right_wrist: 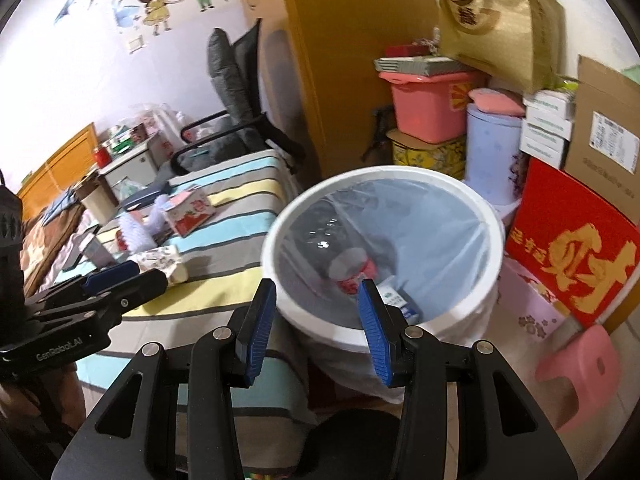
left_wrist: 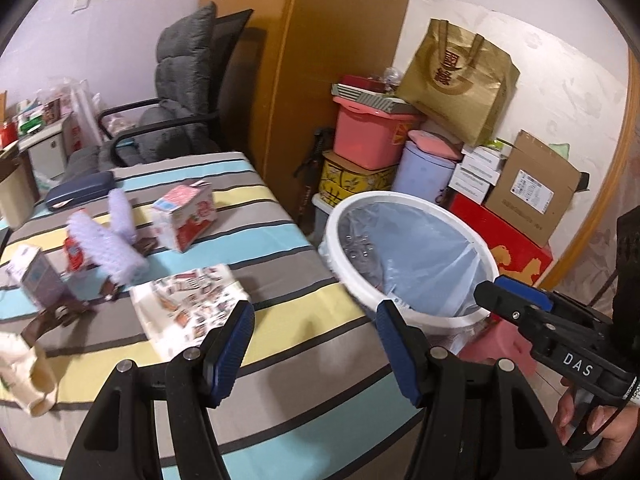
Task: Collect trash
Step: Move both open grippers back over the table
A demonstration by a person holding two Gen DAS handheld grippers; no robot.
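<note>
Cardboard and thin paper make up the litter on the striped bedspread. The red-and-white carton lies near the far side, its long axis slanting toward the white bin beside the bed. It looks light and easily crushed, so I'd pinch it across its narrow faces. The printed paper packet nearer the edge looks soft and limp. The left gripper and right gripper both gape empty, 2 jaws apiece.

Glossy white plastic bin with thin translucent liner, matt striped cloth bedspread, ribbed blue tool pads, printed cardboard carton
</note>
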